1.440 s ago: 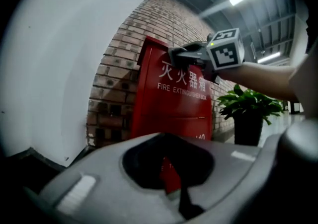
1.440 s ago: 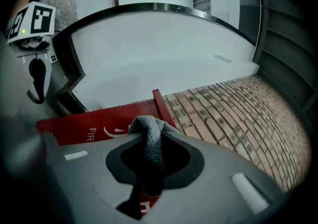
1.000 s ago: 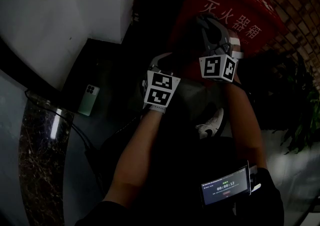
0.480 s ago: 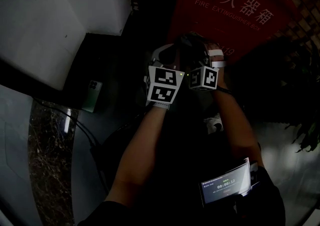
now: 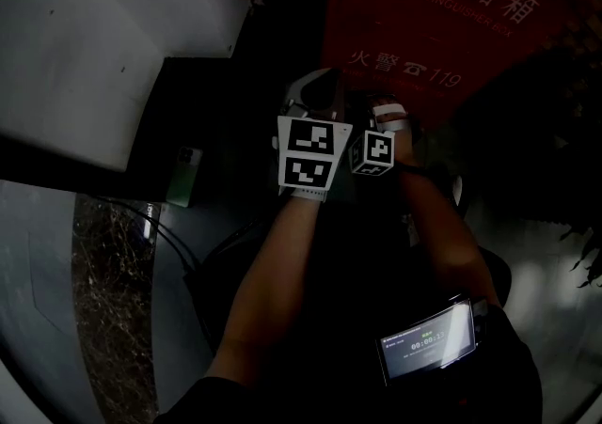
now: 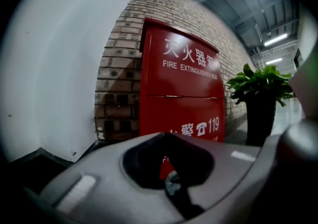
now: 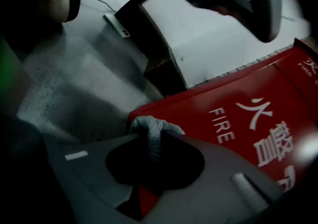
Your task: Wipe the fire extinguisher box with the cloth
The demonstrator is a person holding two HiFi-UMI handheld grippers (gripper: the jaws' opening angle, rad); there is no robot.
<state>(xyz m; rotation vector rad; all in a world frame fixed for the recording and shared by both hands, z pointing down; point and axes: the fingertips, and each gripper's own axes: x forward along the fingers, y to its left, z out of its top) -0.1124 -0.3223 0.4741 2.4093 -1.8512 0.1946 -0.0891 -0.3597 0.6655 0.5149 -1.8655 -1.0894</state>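
The red fire extinguisher box [image 5: 423, 18] stands against a brick wall, with white lettering on its front. My right gripper [image 7: 154, 138] is shut on a grey cloth [image 7: 151, 131], and the cloth sits at the lower corner of the red box [image 7: 238, 118]. In the head view that right gripper [image 5: 386, 117] is low on the box front, under the "119" print. Just to its left my left gripper [image 5: 315, 93] hangs a little off the box. The left gripper [image 6: 166, 136] is shut with nothing in it and faces the box [image 6: 181, 94].
A white wall block [image 5: 113, 37] with a dark base stands left of the box. On the floor lie a phone [image 5: 184, 176] and a cable [image 5: 160, 234]. A potted plant [image 6: 261, 94] stands right of the box. A timer screen [image 5: 425, 345] is strapped to the right forearm.
The right gripper has carried the cloth down the box front, from beside the large characters to below the "119" line. The left gripper has stayed beside it.
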